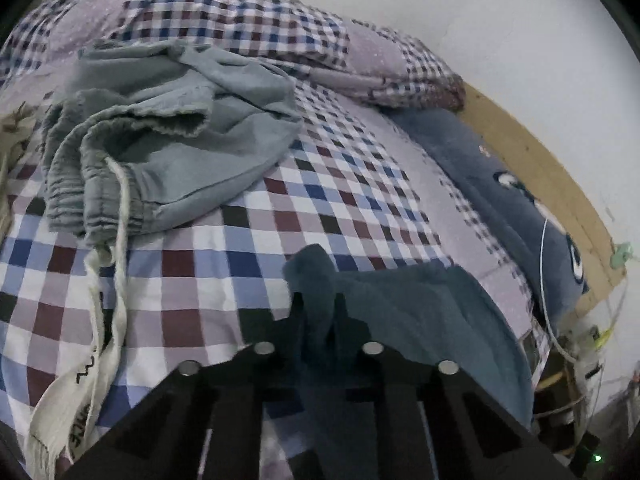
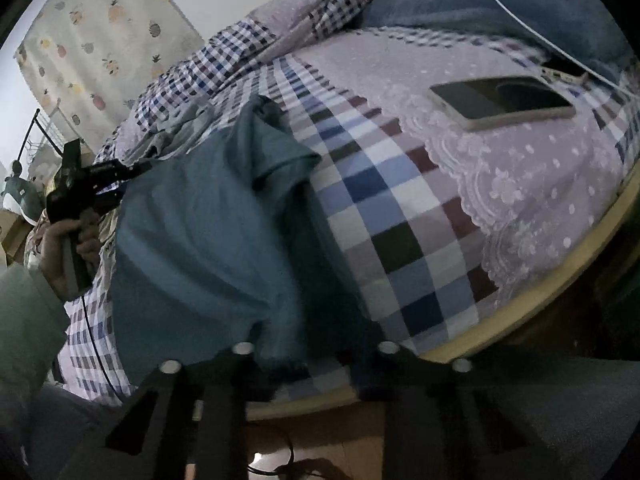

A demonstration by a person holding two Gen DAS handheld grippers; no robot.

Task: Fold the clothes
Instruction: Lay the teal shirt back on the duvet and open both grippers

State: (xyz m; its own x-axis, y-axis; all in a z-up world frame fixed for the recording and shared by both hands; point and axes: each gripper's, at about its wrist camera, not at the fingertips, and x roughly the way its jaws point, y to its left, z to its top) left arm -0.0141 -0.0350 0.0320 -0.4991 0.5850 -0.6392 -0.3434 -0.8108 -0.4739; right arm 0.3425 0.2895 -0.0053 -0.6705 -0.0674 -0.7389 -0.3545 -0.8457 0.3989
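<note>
A dark teal garment (image 2: 200, 240) lies spread over the checked bedsheet (image 2: 400, 216), with one sleeve (image 2: 280, 152) bunched up at its far end. In the left wrist view my left gripper (image 1: 319, 310) is shut on a raised fold of this teal garment (image 1: 420, 312). That left gripper (image 2: 120, 172) also shows in the right wrist view, held in a hand (image 2: 64, 240) at the garment's far left edge. My right gripper (image 2: 316, 354) holds the garment's near edge at the bed's front; the cloth covers its fingertips.
Crumpled grey-green shorts (image 1: 168, 140) with a white drawstring (image 1: 120, 216) lie on the sheet beyond the left gripper. A folded checked quilt (image 1: 240, 20) and a blue pillow (image 1: 520, 208) lie behind. A phone (image 2: 500, 100) rests near the wooden bed edge (image 2: 540, 304).
</note>
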